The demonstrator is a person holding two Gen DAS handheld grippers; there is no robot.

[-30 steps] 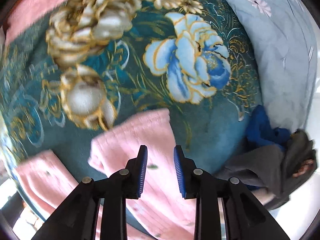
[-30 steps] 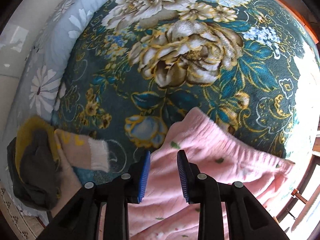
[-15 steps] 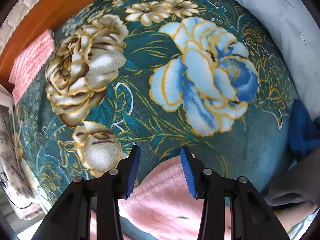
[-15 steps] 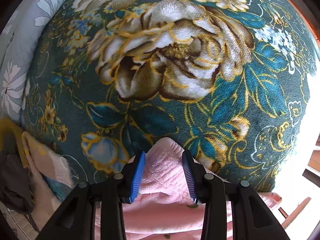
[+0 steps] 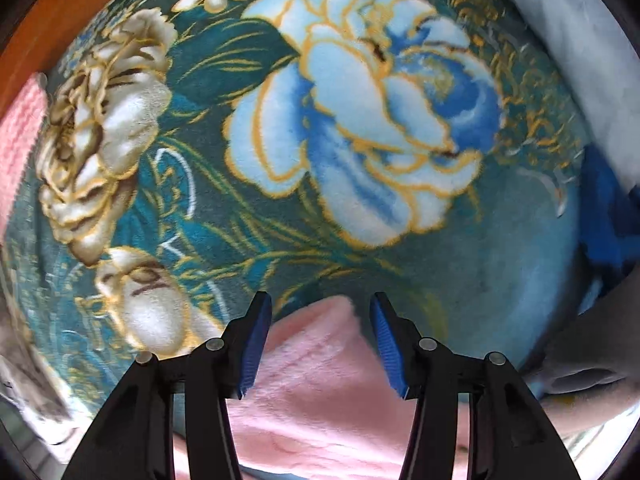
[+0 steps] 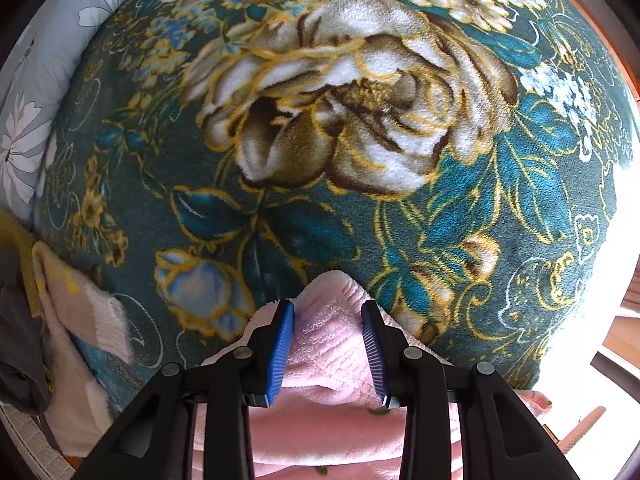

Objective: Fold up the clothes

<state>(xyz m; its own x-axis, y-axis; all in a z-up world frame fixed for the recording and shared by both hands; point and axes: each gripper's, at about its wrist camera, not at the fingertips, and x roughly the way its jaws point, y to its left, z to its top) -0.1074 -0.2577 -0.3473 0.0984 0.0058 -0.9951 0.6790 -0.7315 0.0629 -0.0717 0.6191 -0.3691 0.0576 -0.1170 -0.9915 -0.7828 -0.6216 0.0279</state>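
At the bottom of both frames a pink fleece garment lies on the flowered blanket, one corner poking up between the parted fingers of the left gripper and another inside the half-open right gripper, neither seeming to pinch it. It looks soft, light and floppy, so those thick corners seem the best hold. The blanket above lies bare, with a clothes heap at lower left and a wooden edge upper left

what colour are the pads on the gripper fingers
Blue, ribbed pads on black fingers; clearest in the right wrist view, either side of the pink garment.
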